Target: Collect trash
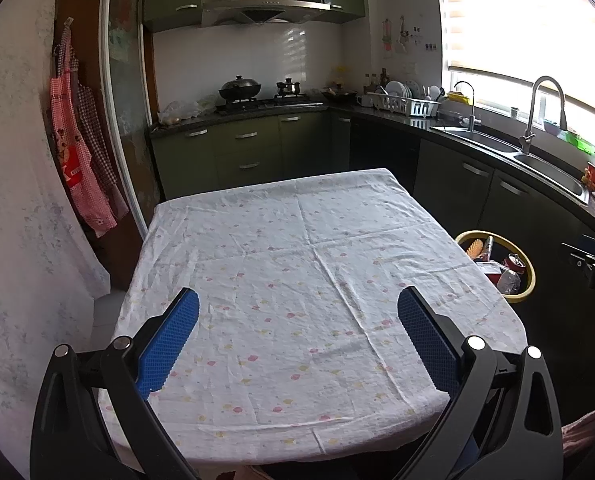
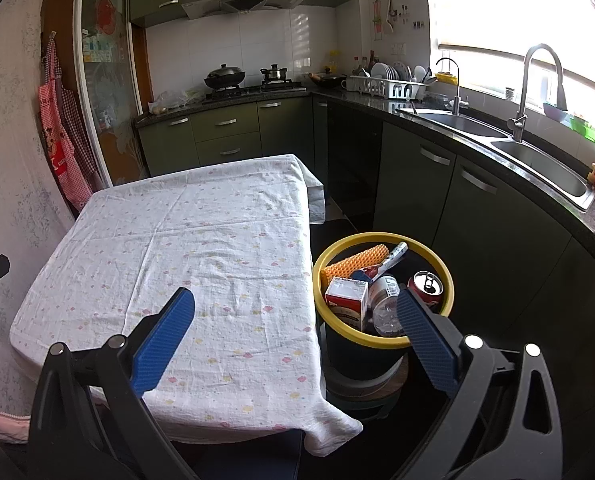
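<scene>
- The left claw (image 1: 297,308) hangs over the near part of the table (image 1: 281,264), its 2 blue fingers spread wide with nothing between them.
- The right claw (image 2: 295,312) is just as wide open and empty, straddling the table's right edge and the bin (image 2: 449,276).
- The trash sits in the bin, ahead and right of the right claw: an orange sponge (image 2: 357,260), a carton (image 2: 347,294), a soda can (image 2: 426,284), a crumpled bottle (image 2: 385,300) and a tube (image 2: 391,258).
- Nothing is left on the cloth ahead of either claw, so collecting looks finished.
- Risk: the bin seems perched on a stand beside the table; a knock from the right finger, which overlaps its rim in view, could tip it.
- Risk: the cloth hangs loose at the near corner; a finger catching it could drag it off.
- Hidden: the bin's bottom, its stand, and the floor around it are dark, so fallen trash there cannot be ruled out.
- The left view shows only part of the bin, cut off behind the table edge.
</scene>
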Action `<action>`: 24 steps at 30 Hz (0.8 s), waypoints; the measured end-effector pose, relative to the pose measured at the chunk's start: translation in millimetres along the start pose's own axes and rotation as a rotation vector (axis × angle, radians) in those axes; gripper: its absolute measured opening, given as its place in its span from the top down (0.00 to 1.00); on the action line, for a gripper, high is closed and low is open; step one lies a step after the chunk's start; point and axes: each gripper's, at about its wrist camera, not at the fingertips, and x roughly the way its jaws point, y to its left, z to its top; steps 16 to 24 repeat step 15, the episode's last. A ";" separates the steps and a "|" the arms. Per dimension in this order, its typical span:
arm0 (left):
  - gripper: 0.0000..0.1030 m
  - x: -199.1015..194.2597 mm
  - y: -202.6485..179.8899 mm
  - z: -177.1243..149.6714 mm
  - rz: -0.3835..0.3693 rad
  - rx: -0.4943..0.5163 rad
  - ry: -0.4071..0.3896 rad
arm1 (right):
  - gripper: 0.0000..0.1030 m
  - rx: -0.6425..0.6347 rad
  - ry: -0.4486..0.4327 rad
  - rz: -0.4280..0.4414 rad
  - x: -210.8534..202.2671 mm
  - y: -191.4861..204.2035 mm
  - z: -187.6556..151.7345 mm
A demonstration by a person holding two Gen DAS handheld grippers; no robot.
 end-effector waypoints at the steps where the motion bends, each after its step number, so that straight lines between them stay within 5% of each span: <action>1: 0.05 1.0 0.0 0.3 -0.008 -0.003 -0.003 | 0.07 0.000 0.000 0.000 0.1 0.1 0.0; 15: 0.05 53.1 24.6 6.1 0.039 -0.036 0.080 | 0.07 -0.019 0.040 0.010 33.4 9.2 5.0; 24: 0.05 53.1 24.6 6.1 0.039 -0.036 0.080 | 0.07 -0.019 0.040 0.010 33.4 9.2 5.0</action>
